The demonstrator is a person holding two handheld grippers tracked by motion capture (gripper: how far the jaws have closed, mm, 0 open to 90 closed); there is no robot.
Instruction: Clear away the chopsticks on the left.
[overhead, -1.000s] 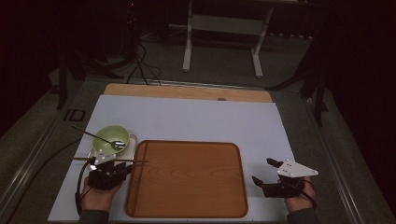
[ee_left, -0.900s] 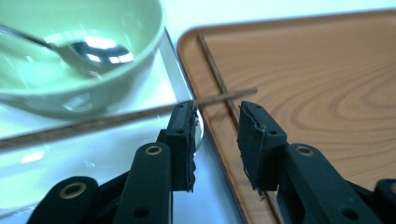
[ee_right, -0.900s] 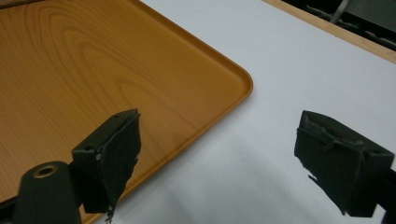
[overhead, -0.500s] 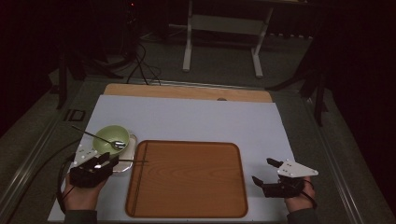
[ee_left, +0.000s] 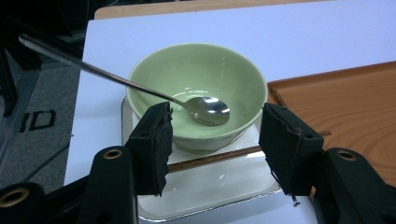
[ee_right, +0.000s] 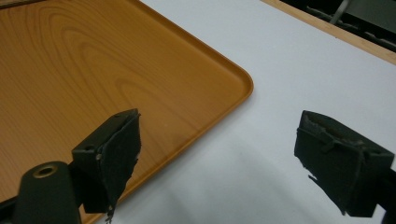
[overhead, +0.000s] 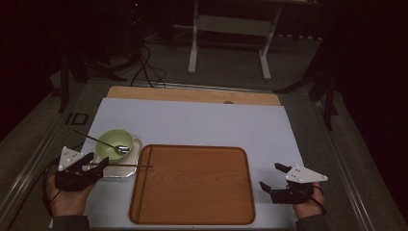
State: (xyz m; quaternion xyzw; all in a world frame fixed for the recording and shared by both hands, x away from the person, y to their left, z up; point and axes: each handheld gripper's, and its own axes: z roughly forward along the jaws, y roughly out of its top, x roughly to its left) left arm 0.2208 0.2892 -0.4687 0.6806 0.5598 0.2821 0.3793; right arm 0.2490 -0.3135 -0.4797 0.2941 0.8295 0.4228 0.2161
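A pale green bowl [overhead: 114, 141] [ee_left: 196, 79] stands on a small shiny white tray [overhead: 120, 171] [ee_left: 205, 196], and a metal spoon [overhead: 103, 143] [ee_left: 208, 109] leans in it. Brown chopsticks [overhead: 125, 166] [ee_left: 210, 159] lie across that small tray, reaching onto the big wooden tray [overhead: 192, 185] [ee_left: 355, 98] [ee_right: 93, 60]. My left gripper [overhead: 96, 162] [ee_left: 217, 114] hovers just left of the small tray. Its jaws have just been opening and hold nothing; bowl and chopsticks lie beyond the pads. My right gripper [overhead: 271, 176] [ee_right: 219, 119] stands open and empty by the wooden tray's right edge.
A white mat [overhead: 192, 120] covers the table, with a bare wooden strip [overhead: 192, 94] along the far edge. Beyond the table are cables [overhead: 144, 67] on the dark floor and a white stand's legs [overhead: 228, 43].
My left gripper has drawn back to the left, away from the chopsticks, and its jaws have spread wider. The chopsticks stay lying across the small tray. The right gripper has not moved.
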